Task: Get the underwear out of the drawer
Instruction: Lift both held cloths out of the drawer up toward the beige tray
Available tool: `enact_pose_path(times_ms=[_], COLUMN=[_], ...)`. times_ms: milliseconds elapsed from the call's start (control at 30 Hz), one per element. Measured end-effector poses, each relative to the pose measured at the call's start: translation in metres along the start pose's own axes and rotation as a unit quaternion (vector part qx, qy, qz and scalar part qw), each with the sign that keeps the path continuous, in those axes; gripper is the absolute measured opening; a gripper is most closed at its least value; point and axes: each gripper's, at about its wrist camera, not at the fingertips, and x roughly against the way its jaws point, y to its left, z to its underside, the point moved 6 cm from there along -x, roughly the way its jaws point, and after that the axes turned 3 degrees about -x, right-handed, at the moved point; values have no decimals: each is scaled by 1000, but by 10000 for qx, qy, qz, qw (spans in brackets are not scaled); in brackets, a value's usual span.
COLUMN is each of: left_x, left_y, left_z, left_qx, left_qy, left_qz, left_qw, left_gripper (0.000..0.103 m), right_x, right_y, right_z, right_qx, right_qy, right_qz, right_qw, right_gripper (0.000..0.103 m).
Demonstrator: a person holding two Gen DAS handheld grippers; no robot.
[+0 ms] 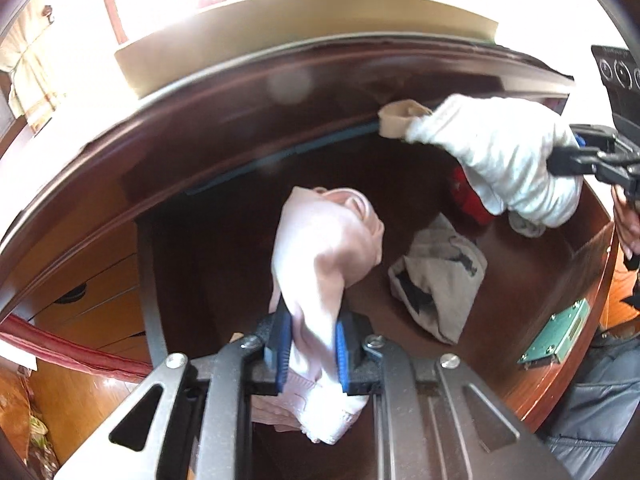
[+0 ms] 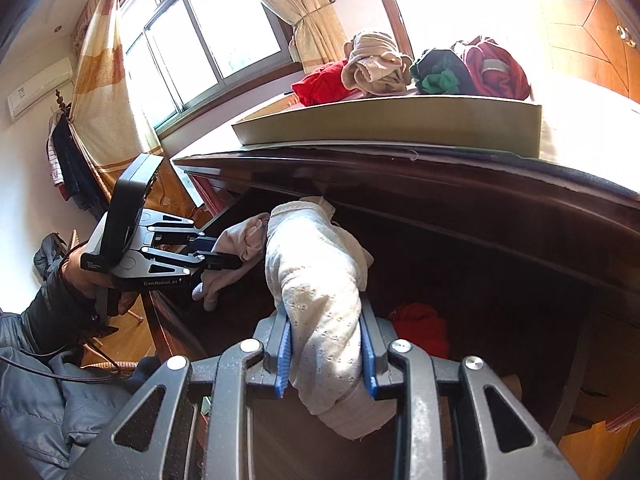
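Note:
My left gripper [image 1: 309,354] is shut on pale pink underwear [image 1: 320,248], held above the open dark wooden drawer [image 1: 560,340]. It also shows in the right wrist view [image 2: 224,254] at the left, with the pink cloth [image 2: 240,240] hanging from it. My right gripper [image 2: 326,364] is shut on white dotted underwear [image 2: 316,280] with a beige waistband, lifted over the drawer; it shows in the left wrist view [image 1: 560,160] with the white piece [image 1: 492,152]. A grey piece [image 1: 440,276] and a red piece [image 1: 468,192] lie on the drawer floor.
The dresser top edge [image 2: 400,160] overhangs the drawer. On it stands a flat beige box [image 2: 380,128] with red, beige, green and dark red clothes [image 2: 380,64]. A window with curtains [image 2: 200,40] is at the left. A green circuit board [image 1: 560,332] sits on the drawer's right wall.

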Motion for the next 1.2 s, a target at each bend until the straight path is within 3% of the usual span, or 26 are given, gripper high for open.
enact_pose_path(times_ms=[333, 867, 1200], left_x=[24, 50, 69], left_y=[13, 26, 21], left_z=[15, 22, 12], left_qx=[365, 458, 549], left_qy=[-338, -1028, -1555], left_qz=[-223, -753, -759], left_qw=[9985, 9908, 9834], left_gripper=[16, 16, 16], right_x=[6, 20, 32], right_y=[3, 11, 18], right_z=[-2, -5, -10], right_qx=[87, 372, 551], right_qy=[-159, -531, -957], right_qz=[26, 45, -31], right_qw=[9998, 9979, 9939], right_gripper=[30, 30, 30])
